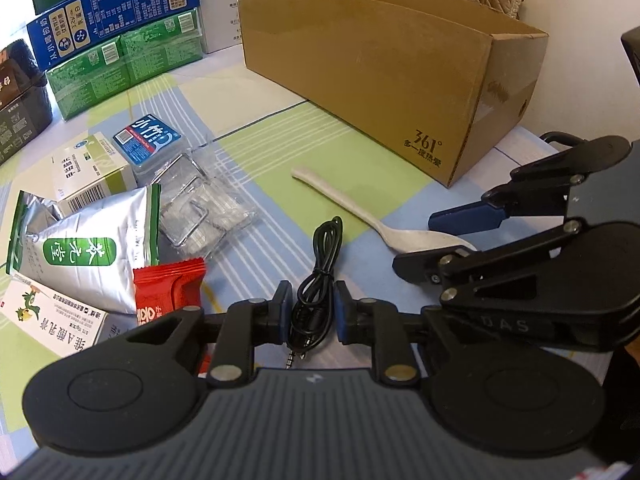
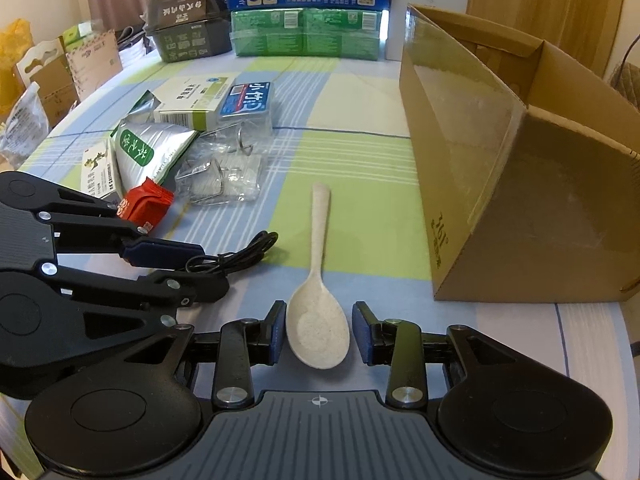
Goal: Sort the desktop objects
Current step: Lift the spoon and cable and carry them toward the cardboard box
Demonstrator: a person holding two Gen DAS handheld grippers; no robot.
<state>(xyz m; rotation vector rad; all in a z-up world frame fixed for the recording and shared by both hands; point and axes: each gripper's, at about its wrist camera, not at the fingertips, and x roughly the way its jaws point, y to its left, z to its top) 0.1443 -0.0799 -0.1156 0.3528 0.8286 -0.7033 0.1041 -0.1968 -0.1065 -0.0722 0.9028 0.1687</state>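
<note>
**Both grippers down over cable and spoon**

The left gripper (image 1: 311,312) has its jaws apart around the coiled black audio cable (image 1: 320,264), pads on either side and not yet pressing — the plug end shows only in the left wrist view. The right gripper (image 2: 319,334) is likewise spread, its pads flanking the bowl of the pale spoon (image 2: 318,320), whose handle points away across the checked tablecloth (image 2: 360,152). Only the right wrist view looks into the open cardboard box (image 2: 500,160), just right of the spoon; the left view sees its outer wall. The red packet (image 1: 168,292), silver pouch (image 1: 96,248) and clear plastic packs (image 1: 204,208) lie to the left of the cable.
</note>
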